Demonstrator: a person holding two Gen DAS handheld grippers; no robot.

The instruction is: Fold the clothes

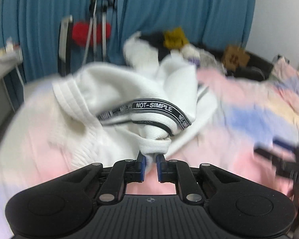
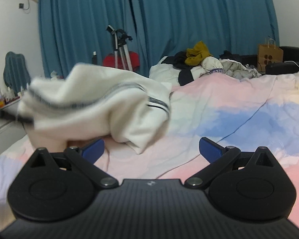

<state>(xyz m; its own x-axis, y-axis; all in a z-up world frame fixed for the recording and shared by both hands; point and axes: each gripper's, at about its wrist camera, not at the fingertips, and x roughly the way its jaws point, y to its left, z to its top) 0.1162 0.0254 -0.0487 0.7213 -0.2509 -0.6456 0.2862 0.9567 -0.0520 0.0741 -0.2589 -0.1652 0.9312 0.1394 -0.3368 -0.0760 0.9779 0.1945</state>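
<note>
The bed [image 2: 219, 103], under a pink and blue cover, fills both views, with a heap of other clothes [image 2: 199, 63] at its far side. The white garment [image 1: 113, 95] (black NOT-SIMPLE tape along 1 edge) hangs bunched above the cover. The left gripper [image 1: 150, 159] pinches a twisted knot of its hem; the right gripper [image 2: 151, 149] gapes wide, holding nothing. Risk: held at 1 point only, the cloth could slip or land crumpled.
</note>
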